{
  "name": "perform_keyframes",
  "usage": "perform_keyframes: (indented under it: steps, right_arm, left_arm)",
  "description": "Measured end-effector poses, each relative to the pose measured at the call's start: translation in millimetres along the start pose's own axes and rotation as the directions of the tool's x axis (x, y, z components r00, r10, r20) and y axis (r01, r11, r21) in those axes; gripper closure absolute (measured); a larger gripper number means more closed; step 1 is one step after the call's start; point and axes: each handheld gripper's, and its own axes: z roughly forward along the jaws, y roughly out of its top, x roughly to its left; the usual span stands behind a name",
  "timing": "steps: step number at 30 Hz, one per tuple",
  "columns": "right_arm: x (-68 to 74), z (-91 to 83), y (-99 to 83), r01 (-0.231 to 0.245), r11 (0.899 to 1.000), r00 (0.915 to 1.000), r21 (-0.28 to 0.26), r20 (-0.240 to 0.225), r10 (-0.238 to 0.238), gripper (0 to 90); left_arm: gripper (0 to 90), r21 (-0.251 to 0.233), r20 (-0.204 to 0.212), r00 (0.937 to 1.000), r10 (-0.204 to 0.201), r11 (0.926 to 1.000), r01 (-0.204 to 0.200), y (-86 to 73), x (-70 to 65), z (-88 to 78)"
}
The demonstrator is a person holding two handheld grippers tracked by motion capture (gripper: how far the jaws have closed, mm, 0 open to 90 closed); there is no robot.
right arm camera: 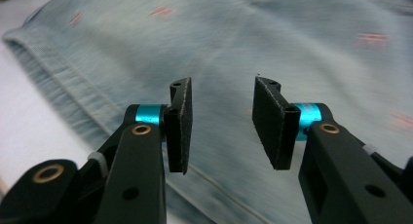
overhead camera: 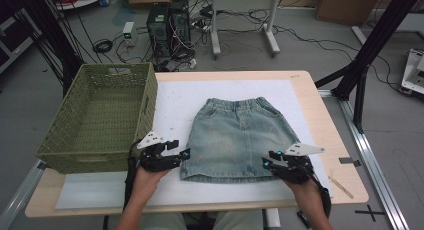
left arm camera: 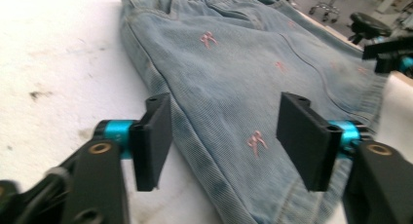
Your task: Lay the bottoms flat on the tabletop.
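Right now I have both grippers at the near hem of the skirt, which lies flat on the white mat in the middle of the table, waistband away from me. My left gripper sits at the skirt's near left corner and my right gripper at its near right corner. Both sets of jaws stand open with nothing pinched between them.

I judge this to be the step before a grasp: lining up on the two hem corners, probably to fold the skirt or lift it toward the green basket at the left. Next I would need to lower each open pair over the hem edge, so that one pad goes under the denim and one over it, then close.

From above I get the layout: skirt, basket just beside the mat, both hands. My left gripper view adds that its jaws straddle the skirt's side seam, with bare mat under the left pad and denim with pink motifs under the right one. My right gripper view, somewhat blurred, shows its jaws hanging over denim, the hem running below.
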Motion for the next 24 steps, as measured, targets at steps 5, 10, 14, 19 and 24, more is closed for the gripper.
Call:
perform_keyframes:
  steps: [5, 10, 14, 19, 24]
  right_arm:
    - [15.9, 20.7, 2.8, 0.056, 0.997, 0.9977, 0.051, -0.04, -0.054, 60.1]
    - [22.8, 31.9, 0.8, 0.092, 0.992, 0.9938, 0.087, -0.07, -0.086, 64.0]
    - [21.6, 36.1, 0.1, 0.102, 0.989, 0.9937, 0.103, -0.057, -0.097, 64.7]
    - [24.8, 40.1, 0.6, 0.108, 0.988, 0.9936, 0.114, -0.046, -0.103, 66.9]
    - [27.2, 39.3, 1.8, 0.111, 0.987, 0.9935, 0.119, -0.04, -0.107, 85.1]
  left_arm:
    - [36.0, -0.023, -0.008, 0.9997, 0.023, 0.9995, -0.023, 8.8, 1.8, 1.3]
    - [35.8, -0.031, -0.019, 0.999, 0.041, 0.9986, -0.042, 9.9, 1.1, 1.9]
    - [35.7, -0.026, -0.025, 0.9986, 0.047, 0.9985, -0.048, 9.6, 0.6, 3.6]
    - [35.8, -0.031, -0.027, 0.998, 0.056, 0.9979, -0.057, 9.7, -2.5, 4.1]
    - [35.8, -0.039, -0.024, 0.9987, 0.046, 0.9981, -0.046, 10.0, -4.2, 7.5]
